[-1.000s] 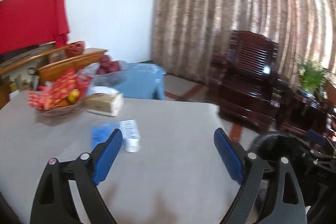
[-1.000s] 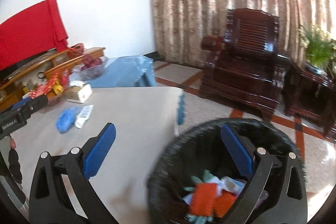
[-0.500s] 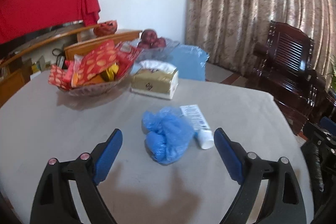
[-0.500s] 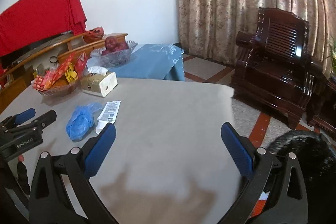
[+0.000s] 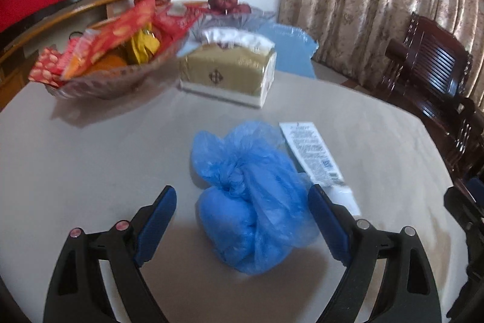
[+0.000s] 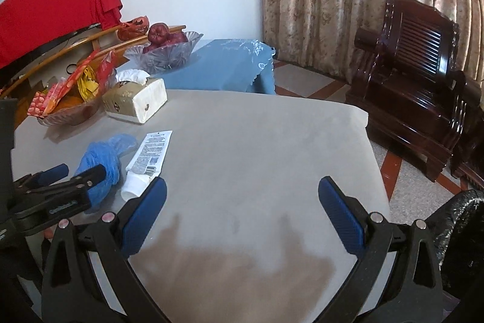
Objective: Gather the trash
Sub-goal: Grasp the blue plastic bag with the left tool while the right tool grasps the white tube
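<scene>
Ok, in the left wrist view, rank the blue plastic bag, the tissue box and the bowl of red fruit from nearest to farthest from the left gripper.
1. Blue plastic bag: between the open fingers of the left gripper, on the table.
2. Tissue box: farther back, centre of the table.
3. Bowl of red fruit: farthest, behind the tissue box.

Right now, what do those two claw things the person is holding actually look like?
Both look alike. The left gripper and the right gripper each have two black plastic arms with cut-out slots, forming jaws tipped with blue textured pads. Small round studs sit on the arms, pinkish on one arm and silver on the other. In the right wrist view, the left gripper's side carries small pale lettering, too blurred to read. No cables or sleeves show.
</scene>
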Available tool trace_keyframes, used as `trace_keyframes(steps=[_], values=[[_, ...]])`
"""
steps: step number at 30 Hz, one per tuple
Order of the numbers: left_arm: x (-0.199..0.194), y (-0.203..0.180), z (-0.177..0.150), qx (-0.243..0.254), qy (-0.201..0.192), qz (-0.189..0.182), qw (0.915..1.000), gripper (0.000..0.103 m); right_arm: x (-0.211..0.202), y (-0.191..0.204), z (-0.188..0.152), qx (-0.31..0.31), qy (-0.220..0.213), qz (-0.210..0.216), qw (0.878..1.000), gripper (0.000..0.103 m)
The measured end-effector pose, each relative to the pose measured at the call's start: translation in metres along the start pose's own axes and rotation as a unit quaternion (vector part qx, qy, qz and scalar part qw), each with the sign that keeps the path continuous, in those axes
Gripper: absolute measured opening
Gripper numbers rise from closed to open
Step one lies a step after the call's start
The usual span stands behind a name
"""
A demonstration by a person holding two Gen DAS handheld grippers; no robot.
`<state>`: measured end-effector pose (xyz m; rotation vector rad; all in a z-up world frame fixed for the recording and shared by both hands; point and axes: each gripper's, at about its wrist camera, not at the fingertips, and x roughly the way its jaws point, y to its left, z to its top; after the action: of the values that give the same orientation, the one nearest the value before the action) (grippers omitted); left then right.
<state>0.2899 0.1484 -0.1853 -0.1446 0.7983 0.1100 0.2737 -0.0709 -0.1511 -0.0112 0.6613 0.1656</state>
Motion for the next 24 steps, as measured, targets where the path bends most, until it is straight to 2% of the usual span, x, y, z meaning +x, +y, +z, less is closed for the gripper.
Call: trace_keyframes(steps=[3,4,5,6,8,14,20,24], values=[[0.011,0.000,0.001,-0.006,0.027,0.001,0.9996,0.086,0.005,0.000,0.001,0.000,0.002,0.001,1.000,0.098],[0.014,-0.001,0.001,-0.007,0.035,-0.003,0.9994,0.077,0.005,0.000,0.002,0.000,0.002,0.001,1.000,0.098],[0.017,-0.001,0.000,-0.005,0.043,-0.006,0.9990,0.063,0.006,0.001,0.003,0.000,0.003,0.002,1.000,0.098],[0.016,0.000,0.001,-0.004,0.038,0.003,0.9993,0.053,0.007,0.002,0.004,0.000,0.004,0.003,1.000,0.098],[0.014,0.002,0.001,-0.006,0.035,-0.007,0.9993,0.047,0.008,0.007,0.005,-0.003,0.005,0.007,1.000,0.098],[-0.010,0.026,-0.004,-0.015,0.005,0.008,0.9998,0.035,0.012,0.035,0.009,-0.024,0.010,0.034,0.999,0.098],[-0.029,0.058,-0.009,-0.023,-0.011,0.036,0.9990,0.033,0.029,0.072,0.009,-0.028,0.031,0.058,0.997,0.097],[-0.029,0.074,-0.013,-0.032,-0.006,0.040,0.9987,0.033,0.045,0.089,0.009,-0.041,0.052,0.052,0.996,0.097]])
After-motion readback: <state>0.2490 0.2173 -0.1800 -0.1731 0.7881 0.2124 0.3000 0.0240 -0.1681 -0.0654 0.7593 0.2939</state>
